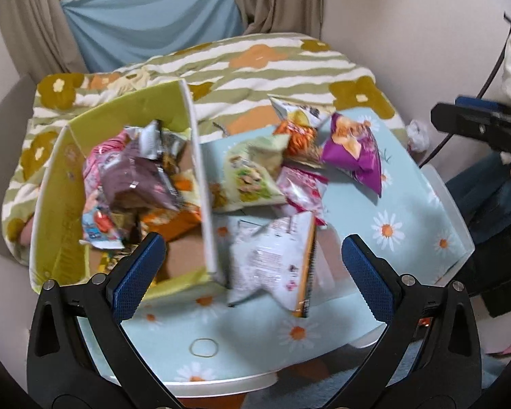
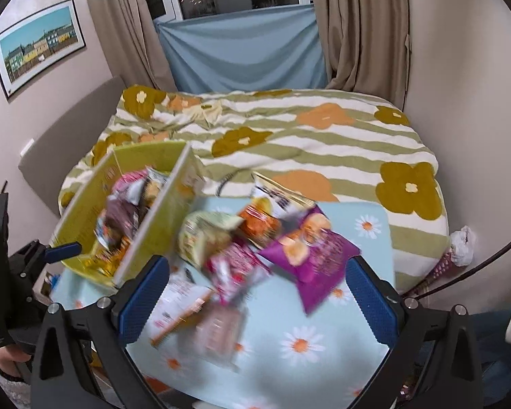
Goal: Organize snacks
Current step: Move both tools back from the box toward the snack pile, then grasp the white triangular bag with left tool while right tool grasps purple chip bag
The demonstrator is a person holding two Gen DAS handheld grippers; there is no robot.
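Green box (image 1: 64, 184) on table (image 1: 408, 211), long side running away from camera, snacks piled inside. Purple bag (image 1: 356, 151) right of box, corner pointing down-right. Left gripper (image 1: 252, 272) over box's near corner, right gripper (image 2: 259, 293) over loose packets; both spread, holding nothing.

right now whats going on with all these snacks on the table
A person with a gripper in each hand is sorting snack packets into the green box. Several are already inside; others, like the purple bag, lie on the daisy-print table. The left gripper and right gripper are both open, holding nothing.
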